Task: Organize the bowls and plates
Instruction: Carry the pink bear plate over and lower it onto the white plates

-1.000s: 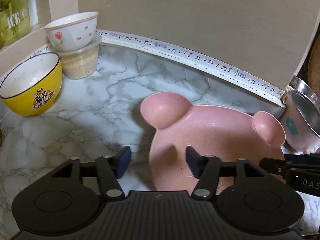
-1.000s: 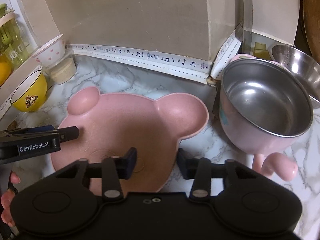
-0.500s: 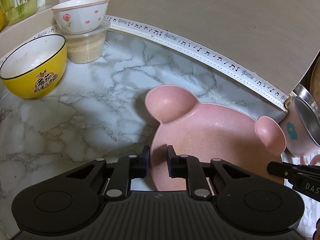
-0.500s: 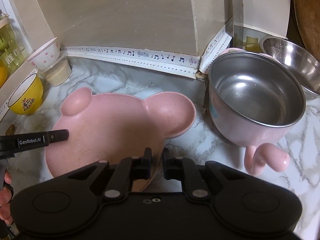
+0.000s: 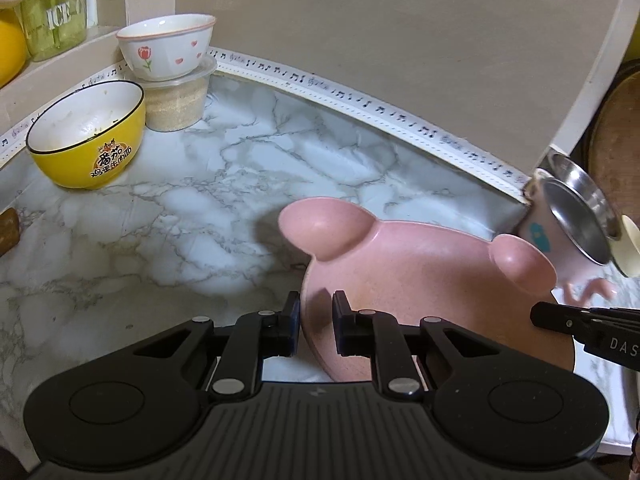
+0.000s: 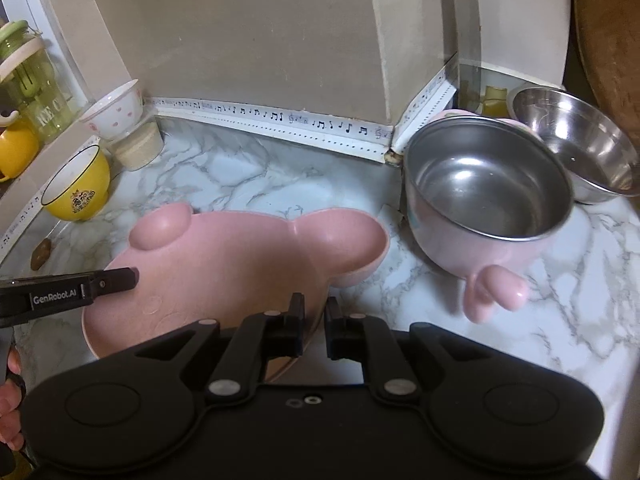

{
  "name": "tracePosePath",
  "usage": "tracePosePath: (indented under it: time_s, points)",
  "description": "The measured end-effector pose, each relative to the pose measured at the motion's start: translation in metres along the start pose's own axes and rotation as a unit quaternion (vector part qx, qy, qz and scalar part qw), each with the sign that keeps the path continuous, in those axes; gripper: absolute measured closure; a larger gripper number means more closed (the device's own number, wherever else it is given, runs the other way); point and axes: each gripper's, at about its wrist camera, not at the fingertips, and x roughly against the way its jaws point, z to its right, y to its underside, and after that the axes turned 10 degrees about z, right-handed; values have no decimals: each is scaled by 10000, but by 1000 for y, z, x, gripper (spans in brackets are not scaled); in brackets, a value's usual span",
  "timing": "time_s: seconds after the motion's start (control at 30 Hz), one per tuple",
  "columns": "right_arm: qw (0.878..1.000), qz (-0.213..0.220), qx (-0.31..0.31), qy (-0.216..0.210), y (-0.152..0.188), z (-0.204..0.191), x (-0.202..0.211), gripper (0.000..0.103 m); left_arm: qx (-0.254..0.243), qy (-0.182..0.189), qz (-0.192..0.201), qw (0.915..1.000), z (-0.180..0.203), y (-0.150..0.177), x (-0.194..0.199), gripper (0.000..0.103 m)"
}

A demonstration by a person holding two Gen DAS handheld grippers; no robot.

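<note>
A pink bear-shaped plate with two round ears hangs tilted just above the marble counter, casting a shadow under it. My left gripper is shut on its left rim, one pad inside and one outside. In the right wrist view my right gripper is shut on the right rim of the plate. There the left gripper's fingers also reach in from the left. The right gripper's fingertip shows at the right edge of the left wrist view.
A yellow bowl sits at the left. Behind it, a white tulip bowl rests on a plastic tub. A pink steel-lined bowl and a steel bowl stand at the right. A wall runs along the back.
Both grippers went from open around the plate's rim to shut on it. The plate has since risen off the counter with both hands.
</note>
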Motion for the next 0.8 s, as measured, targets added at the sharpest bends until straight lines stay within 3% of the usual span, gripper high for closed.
tracePosePath:
  time_s: [0.37, 0.8]
  points:
    - [9996, 199, -210, -37, 6, 17, 55, 92, -208, 390, 213, 9988, 31, -1, 48, 87]
    - [9924, 950, -719, 300, 13, 81, 147, 94, -778, 1053, 351, 9908, 125, -2, 85, 87]
